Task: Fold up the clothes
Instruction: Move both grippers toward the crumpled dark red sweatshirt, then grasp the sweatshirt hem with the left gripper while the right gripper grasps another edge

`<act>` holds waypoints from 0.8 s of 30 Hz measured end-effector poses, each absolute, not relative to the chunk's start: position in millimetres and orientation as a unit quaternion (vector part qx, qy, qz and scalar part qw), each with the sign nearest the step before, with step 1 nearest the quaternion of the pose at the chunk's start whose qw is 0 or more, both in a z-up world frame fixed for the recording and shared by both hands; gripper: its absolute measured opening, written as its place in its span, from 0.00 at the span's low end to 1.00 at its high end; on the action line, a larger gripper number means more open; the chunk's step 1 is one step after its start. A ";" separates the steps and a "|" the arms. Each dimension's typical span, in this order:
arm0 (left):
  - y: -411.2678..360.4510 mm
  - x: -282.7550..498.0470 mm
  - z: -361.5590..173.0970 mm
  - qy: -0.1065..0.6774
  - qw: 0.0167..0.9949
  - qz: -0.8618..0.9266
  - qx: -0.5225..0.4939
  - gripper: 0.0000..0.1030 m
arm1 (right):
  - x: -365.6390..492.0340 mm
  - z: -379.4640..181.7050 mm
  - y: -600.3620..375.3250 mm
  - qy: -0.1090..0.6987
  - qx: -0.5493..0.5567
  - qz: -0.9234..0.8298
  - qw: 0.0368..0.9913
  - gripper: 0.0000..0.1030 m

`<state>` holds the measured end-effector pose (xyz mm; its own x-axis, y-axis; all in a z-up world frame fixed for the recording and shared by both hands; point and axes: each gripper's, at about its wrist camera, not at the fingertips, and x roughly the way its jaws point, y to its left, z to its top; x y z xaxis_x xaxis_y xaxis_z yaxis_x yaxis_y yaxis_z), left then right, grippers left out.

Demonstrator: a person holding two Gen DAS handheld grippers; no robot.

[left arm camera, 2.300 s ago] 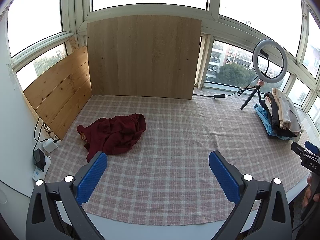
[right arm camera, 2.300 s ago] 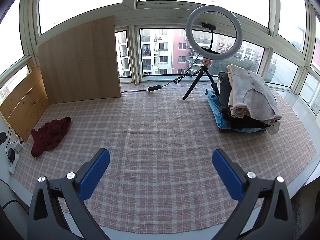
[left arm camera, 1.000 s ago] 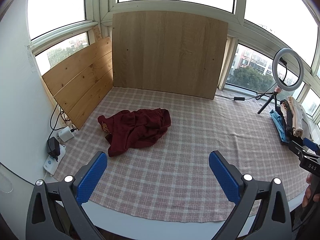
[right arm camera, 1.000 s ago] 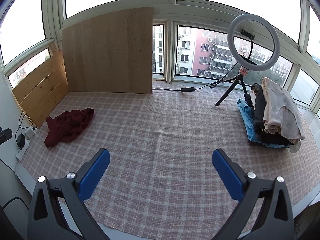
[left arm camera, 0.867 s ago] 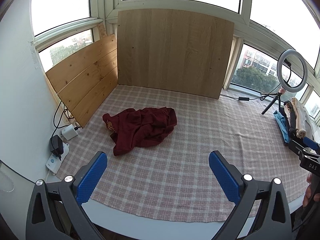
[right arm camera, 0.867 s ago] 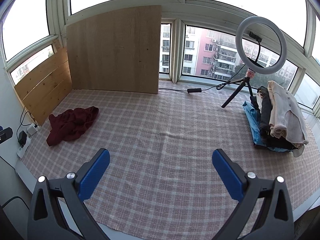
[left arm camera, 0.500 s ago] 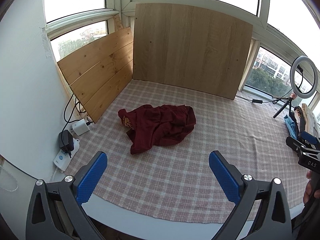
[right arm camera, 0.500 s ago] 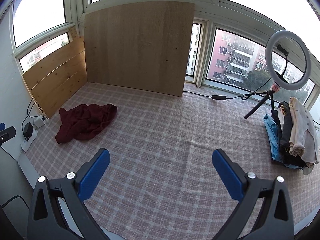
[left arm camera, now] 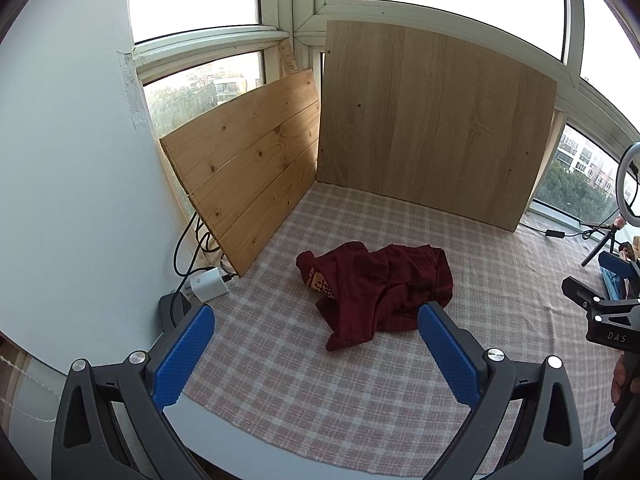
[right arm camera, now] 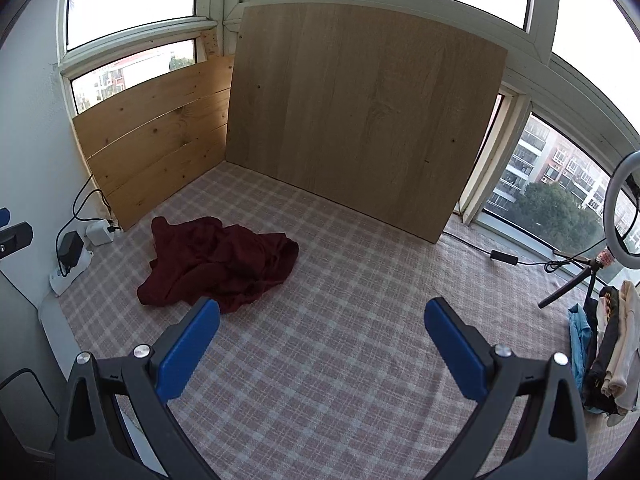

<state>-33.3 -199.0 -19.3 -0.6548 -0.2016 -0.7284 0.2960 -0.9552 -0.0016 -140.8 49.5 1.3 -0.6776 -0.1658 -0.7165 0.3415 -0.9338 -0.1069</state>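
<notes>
A crumpled dark red garment (left arm camera: 376,284) lies on the pink checked tablecloth (left arm camera: 320,392) near the left end. In the right wrist view the garment (right arm camera: 216,264) lies ahead and to the left. My left gripper (left arm camera: 316,344) is open and empty, held above the table's front edge just short of the garment. My right gripper (right arm camera: 322,340) is open and empty, above the cloth to the right of the garment. The right gripper's body shows at the right edge of the left wrist view (left arm camera: 604,320).
Two wooden boards (left arm camera: 432,128) lean against the windows at the back and left. Chargers and a power strip (left arm camera: 200,284) lie at the table's left edge. A ring light on a tripod (right arm camera: 624,216) and a stack of folded clothes (right arm camera: 608,340) stand at the right end.
Both grippers have swung left and moved closer to the red garment, which now sits larger and more central in both views. The garment itself has not moved. Both grippers stay open.
</notes>
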 end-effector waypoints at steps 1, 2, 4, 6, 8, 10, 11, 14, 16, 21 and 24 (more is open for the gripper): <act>-203.4 -35.8 -19.1 0.060 0.139 -0.908 0.390 0.99 | -144.7 0.9 43.1 0.120 0.374 -0.908 0.143 1.00; -207.8 -38.4 -18.9 0.059 0.140 -0.909 0.388 0.99 | -149.1 0.1 37.4 0.121 0.372 -0.909 0.145 1.00; -211.8 -46.5 -26.3 0.060 0.138 -0.907 0.395 0.99 | -157.0 -1.7 28.5 0.120 0.369 -0.909 0.152 1.00; -215.5 -54.9 -34.3 0.061 0.134 -0.904 0.401 0.99 | -167.1 -5.6 19.7 0.113 0.371 -0.908 0.160 1.00; -219.2 -63.4 -42.3 0.062 0.131 -0.901 0.408 0.99 | -178.2 -11.8 13.7 0.108 0.378 -0.904 0.169 1.00; -222.8 -73.1 -53.2 0.068 0.123 -0.898 0.417 0.99 | -190.9 -19.9 8.9 0.105 0.384 -0.902 0.169 1.00; -224.2 -78.0 -59.1 0.072 0.119 -0.896 0.421 0.99 | -197.6 -24.8 6.3 0.108 0.387 -0.901 0.166 1.00; -229.4 -95.9 -81.1 0.078 0.112 -0.889 0.437 0.99 | -218.9 -40.9 3.5 0.108 0.400 -0.895 0.166 1.00; -233.8 -109.2 -98.3 0.082 0.105 -0.883 0.451 0.99 | -235.6 -53.3 3.1 0.109 0.405 -0.893 0.165 1.00; -235.3 -146.9 -147.0 0.091 0.075 -0.861 0.494 0.99 | -284.9 -99.4 1.8 0.116 0.447 -0.871 0.166 1.00; -235.8 -162.7 -167.7 0.090 0.078 -0.850 0.513 0.99 | -312.7 -131.2 -0.3 0.112 0.479 -0.854 0.168 1.00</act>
<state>-162.7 -235.8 -167.7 -0.4605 -0.0405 -0.8867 0.2246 -0.9718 -0.0723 -312.7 -0.3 -131.2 -0.4836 -0.1804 -0.8565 0.3945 -0.9184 -0.0293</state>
